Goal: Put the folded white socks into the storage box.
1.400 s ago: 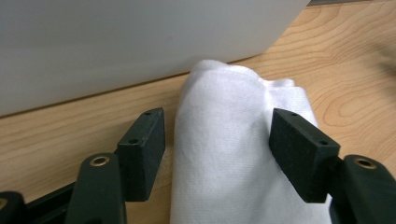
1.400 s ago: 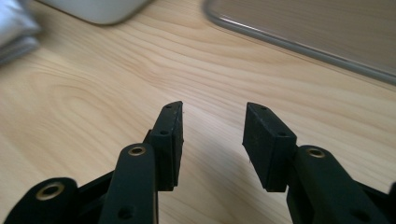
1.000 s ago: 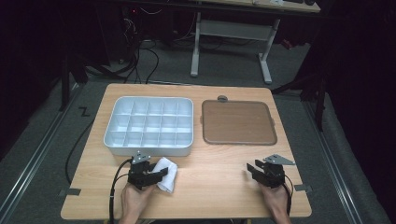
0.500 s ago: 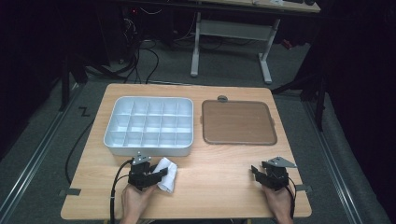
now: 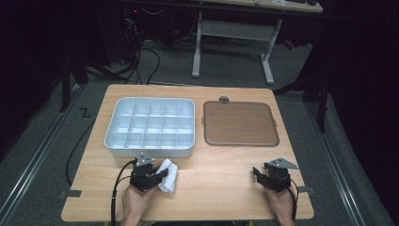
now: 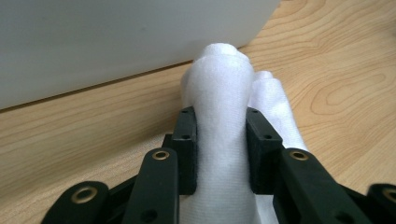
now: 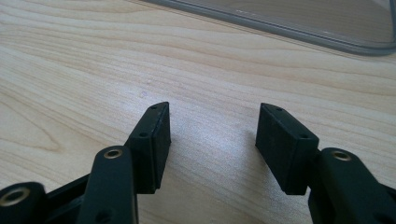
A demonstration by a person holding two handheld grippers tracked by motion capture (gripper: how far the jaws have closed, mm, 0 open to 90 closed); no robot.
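A rolled white cloth point(image 5: 169, 175) lies on the wooden table just in front of the white compartment tray point(image 5: 109, 136). My left gripper point(image 5: 157, 176) has just been closing and is shut on it. In the left gripper view both black pads press the sides of the cloth point(image 6: 219, 88), which bulges out past the left gripper point(image 6: 219, 119) toward the tray wall point(image 6: 116, 42). My right gripper point(image 5: 259, 173) rests near the front right of the table. Its jaws have just been opening, and the right gripper point(image 7: 212, 123) stands open over bare wood with nothing between its fingers.
A brown flat tray point(image 5: 240, 123) with a grey rim lies right of the white tray, and its near edge point(image 7: 299, 25) shows ahead of the right jaws. A small grey knob point(image 5: 224, 99) sits behind it. Bare tabletop point(image 5: 216, 183) lies between the two hands.
The left jaws have drawn in onto the white cloth. The right jaws have spread wider. Neither hand has shifted on the table.
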